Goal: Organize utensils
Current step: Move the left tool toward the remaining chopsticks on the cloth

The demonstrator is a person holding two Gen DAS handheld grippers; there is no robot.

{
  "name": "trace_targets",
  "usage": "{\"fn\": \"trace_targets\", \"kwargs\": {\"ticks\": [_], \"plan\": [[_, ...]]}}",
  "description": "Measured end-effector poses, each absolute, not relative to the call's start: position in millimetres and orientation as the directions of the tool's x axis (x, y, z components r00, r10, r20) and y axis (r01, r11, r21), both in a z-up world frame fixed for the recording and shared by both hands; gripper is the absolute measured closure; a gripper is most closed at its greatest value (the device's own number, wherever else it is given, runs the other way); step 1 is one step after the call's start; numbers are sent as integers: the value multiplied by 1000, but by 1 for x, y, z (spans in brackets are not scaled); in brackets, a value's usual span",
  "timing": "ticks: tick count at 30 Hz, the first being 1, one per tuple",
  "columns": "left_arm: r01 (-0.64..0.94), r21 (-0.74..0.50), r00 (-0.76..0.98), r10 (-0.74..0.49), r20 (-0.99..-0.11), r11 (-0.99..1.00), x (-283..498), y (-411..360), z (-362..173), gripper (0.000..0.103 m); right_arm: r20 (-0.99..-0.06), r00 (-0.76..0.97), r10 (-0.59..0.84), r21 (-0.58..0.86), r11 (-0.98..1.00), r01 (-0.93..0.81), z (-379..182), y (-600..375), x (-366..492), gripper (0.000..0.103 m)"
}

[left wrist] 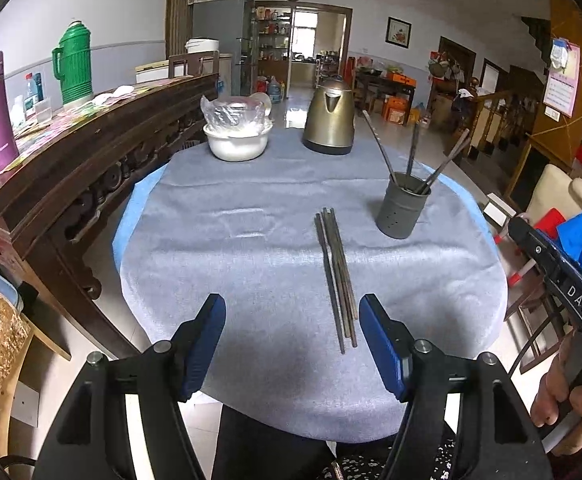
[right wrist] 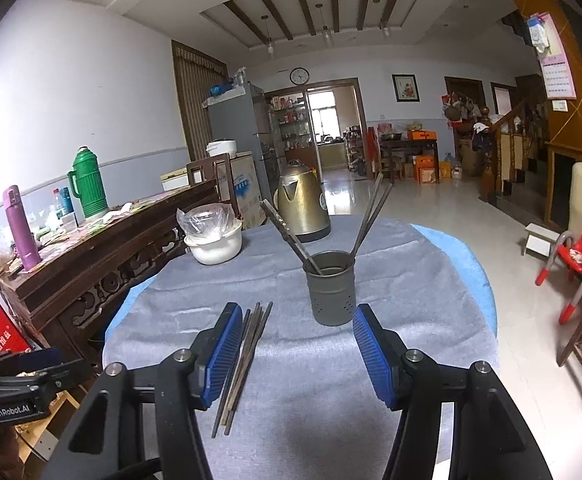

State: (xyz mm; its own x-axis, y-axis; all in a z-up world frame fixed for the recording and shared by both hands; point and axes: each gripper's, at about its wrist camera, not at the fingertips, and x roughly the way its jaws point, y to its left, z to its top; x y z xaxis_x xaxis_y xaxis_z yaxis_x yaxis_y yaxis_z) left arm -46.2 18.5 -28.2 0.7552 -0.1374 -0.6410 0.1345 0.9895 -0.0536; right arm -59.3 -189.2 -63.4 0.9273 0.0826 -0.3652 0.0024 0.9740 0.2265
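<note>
1. Chopsticks, a dark thin bundle (left wrist: 337, 276), lie loose on the grey-clothed tabletop (left wrist: 231, 264), near the grey perforated metal holder (left wrist: 402, 209).
2. Left gripper (left wrist: 293, 340) and right gripper (right wrist: 293, 354) hover, fingers apart, empty.
3. Risk: pinching only some sticks probably scatters the rest; swinging wide could tip the holder.

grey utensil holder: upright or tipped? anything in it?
Upright. The utensil holder stands on its base on the grey tablecloth, rim up, with several chopsticks leaning out of it. Not empty.
</note>
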Motion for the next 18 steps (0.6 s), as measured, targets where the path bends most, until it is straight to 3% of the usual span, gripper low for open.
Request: {"fn": "trace_targets", "kwargs": {"ticks": [18], "plan": [[123, -77, 751, -143, -644, 989, -38, 24, -32, 33, -393, 915, 87, 215, 977, 0, -71, -179, -54, 41]]}}
